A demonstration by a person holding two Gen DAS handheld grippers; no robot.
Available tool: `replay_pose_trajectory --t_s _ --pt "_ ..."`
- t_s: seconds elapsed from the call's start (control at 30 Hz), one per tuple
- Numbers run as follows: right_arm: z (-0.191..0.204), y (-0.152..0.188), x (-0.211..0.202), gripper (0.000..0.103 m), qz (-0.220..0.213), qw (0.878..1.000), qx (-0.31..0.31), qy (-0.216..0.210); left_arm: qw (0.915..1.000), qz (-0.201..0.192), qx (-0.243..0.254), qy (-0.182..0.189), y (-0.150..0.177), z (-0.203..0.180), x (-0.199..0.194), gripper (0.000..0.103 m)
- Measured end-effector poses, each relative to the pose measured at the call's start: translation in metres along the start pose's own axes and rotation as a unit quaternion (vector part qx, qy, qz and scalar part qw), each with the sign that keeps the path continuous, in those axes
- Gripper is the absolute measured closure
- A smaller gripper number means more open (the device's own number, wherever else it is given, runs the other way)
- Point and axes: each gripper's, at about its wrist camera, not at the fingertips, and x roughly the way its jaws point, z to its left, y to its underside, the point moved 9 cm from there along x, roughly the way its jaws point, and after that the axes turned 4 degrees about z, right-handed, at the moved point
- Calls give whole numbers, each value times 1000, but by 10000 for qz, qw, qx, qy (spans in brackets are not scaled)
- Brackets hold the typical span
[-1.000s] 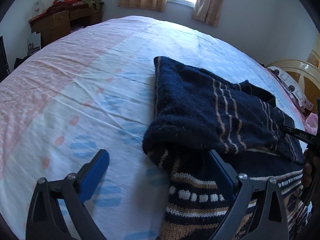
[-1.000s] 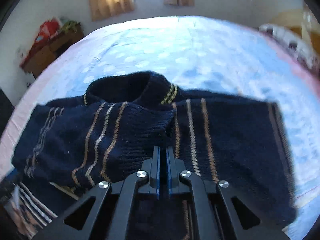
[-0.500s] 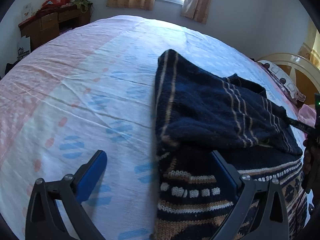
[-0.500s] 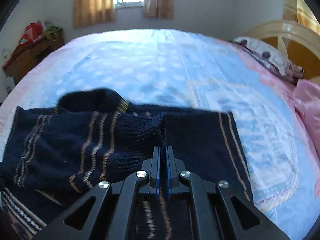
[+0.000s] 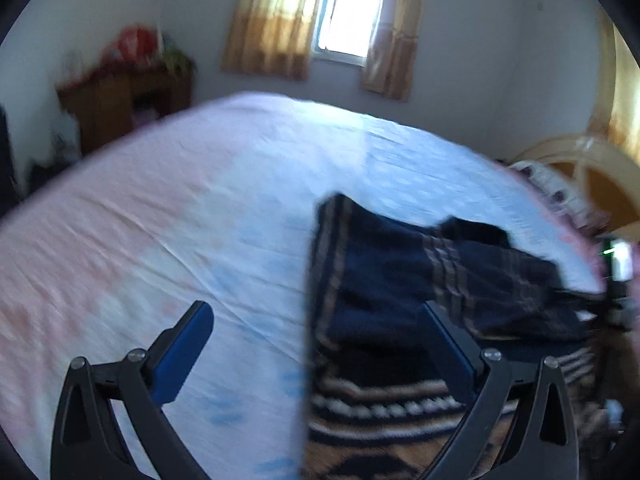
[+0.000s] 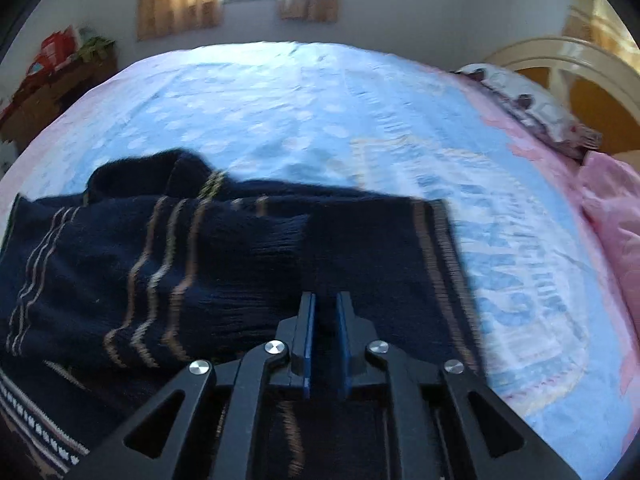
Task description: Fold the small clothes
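Navy knitted sweater with tan stripes (image 6: 224,264) is lying on the pale blue-and-pink printed bedsheet (image 5: 168,248), near the foot-side edge, well apart from the cream headboard (image 6: 560,64).

Progress, as I judge it: partly folded. One striped sleeve is lying across the body panel and the far side edge is sitting in a straight line against the sheet. The collar is still bunching up at the far edge of the sweater. The patterned brown-and-cream hem band (image 5: 384,412) is still showing uncovered below the folded part, so at least one more fold (bottom up) looks outstanding.

Left gripper (image 5: 316,364): blue pads spread wide, holding nothing, hovering over the sweater's left edge, one finger over sheet, one over knit.

Right gripper (image 6: 325,344): jaws narrow with a slim gap between the pads. It is sitting over the dark knit, but I cannot tell whether any fabric is pinched in that gap.

Hard to read:
- Left wrist view is motion-blurred; stripe detail and fold edges are smearing.
- Near part of the sweater is hiding under both gripper frames.
- Second sleeve: not locatable, probably under the folded layers.
- The sweater's right side in the left view is running into a blurred dark shape, unidentifiable.
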Motion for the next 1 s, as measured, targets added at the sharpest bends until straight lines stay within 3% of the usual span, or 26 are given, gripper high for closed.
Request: replay_pose_trajectory --t_s 0.03,0.07,0.13,0.17,0.27,0.4,0.57,1.0 --pt "-1 -1 -6 88 -127 9999 40 45 9997 14 114 -225 -3 1 4 0" --pt "1 -4 -15 74 -330 9994 60 -1 9988 43 202 -437 -4 2 10 0" --pt "14 -8 -29 50 -567 9978 10 -349 9974 193 256 -649 -3 5 25 0" --pt "27 -9 -36 46 -667 9957 -75 -637 9962 292 279 -766 0 7 32 0" --pt "66 -7 -44 46 -678 9919 -654 -857 9937 542 455 -874 11 8 48 0" --pt "91 -2 -31 46 -462 9905 -856 -970 9907 714 674 -945 25 7 56 0" --pt "76 17 1 46 26 9945 -676 -803 9910 769 684 -855 28 3 58 0" --pt "66 27 -10 46 40 9941 -750 -781 9917 840 604 -765 34 1 57 0"
